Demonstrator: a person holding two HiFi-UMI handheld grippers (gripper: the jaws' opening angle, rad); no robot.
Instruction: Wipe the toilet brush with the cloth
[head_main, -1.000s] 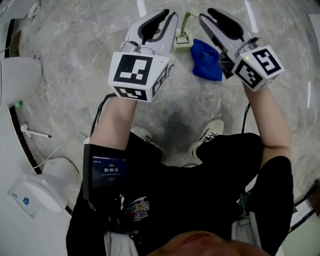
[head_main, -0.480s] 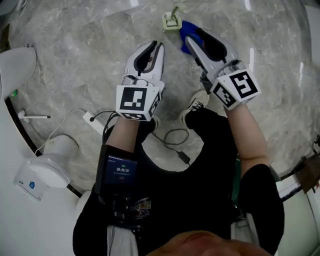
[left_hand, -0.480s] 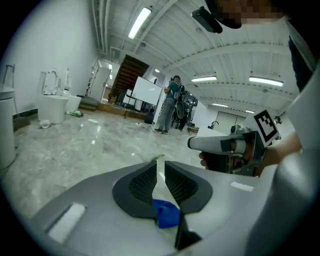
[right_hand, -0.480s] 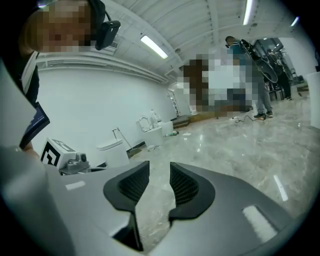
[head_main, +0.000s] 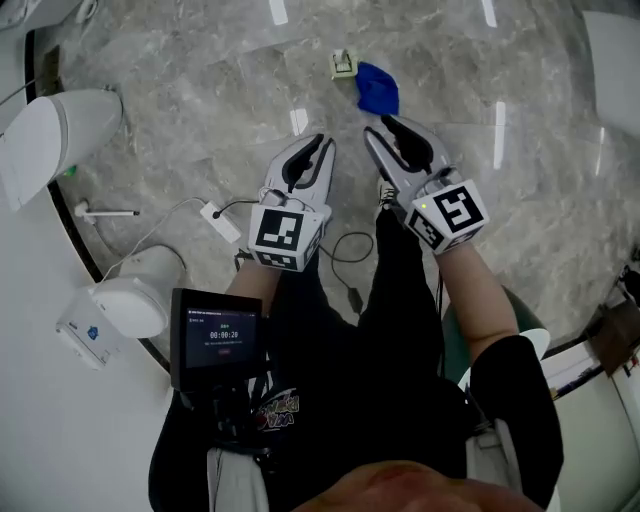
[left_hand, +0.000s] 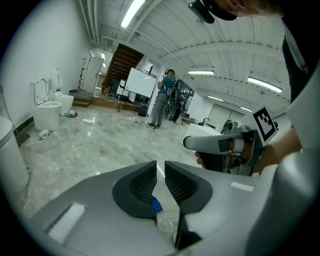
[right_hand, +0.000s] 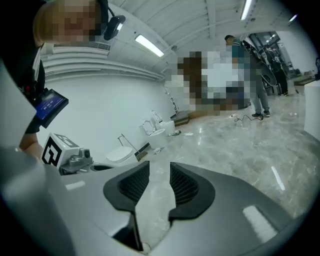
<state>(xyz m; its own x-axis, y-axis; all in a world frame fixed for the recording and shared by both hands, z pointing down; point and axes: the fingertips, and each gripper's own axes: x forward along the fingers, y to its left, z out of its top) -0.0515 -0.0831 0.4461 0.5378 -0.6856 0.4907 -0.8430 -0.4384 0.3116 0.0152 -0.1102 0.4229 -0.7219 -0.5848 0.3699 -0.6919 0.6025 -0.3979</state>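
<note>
The blue cloth (head_main: 378, 88) lies crumpled on the grey marble floor, far ahead of me. Right beside it on the left stands the small pale toilet brush (head_main: 344, 65) on its base. Both grippers are held high above the floor, well short of the two things. My left gripper (head_main: 325, 142) (left_hand: 160, 167) has a narrow gap between its pads and nothing in it; a bit of the blue cloth (left_hand: 156, 204) shows through the gap. My right gripper (head_main: 378, 128) (right_hand: 159, 170) stands a little wider, also with nothing between its pads.
A white toilet (head_main: 55, 135) stands at the left, with another white fixture (head_main: 130, 305) nearer me. A white power strip (head_main: 220, 222) and its cable lie on the floor by my feet. People (left_hand: 162, 97) stand far off across the hall.
Both grippers have risen away from the floor together. The cloth and brush, which were just under the fingertips, now sit small and far ahead. The jaws look unchanged.
</note>
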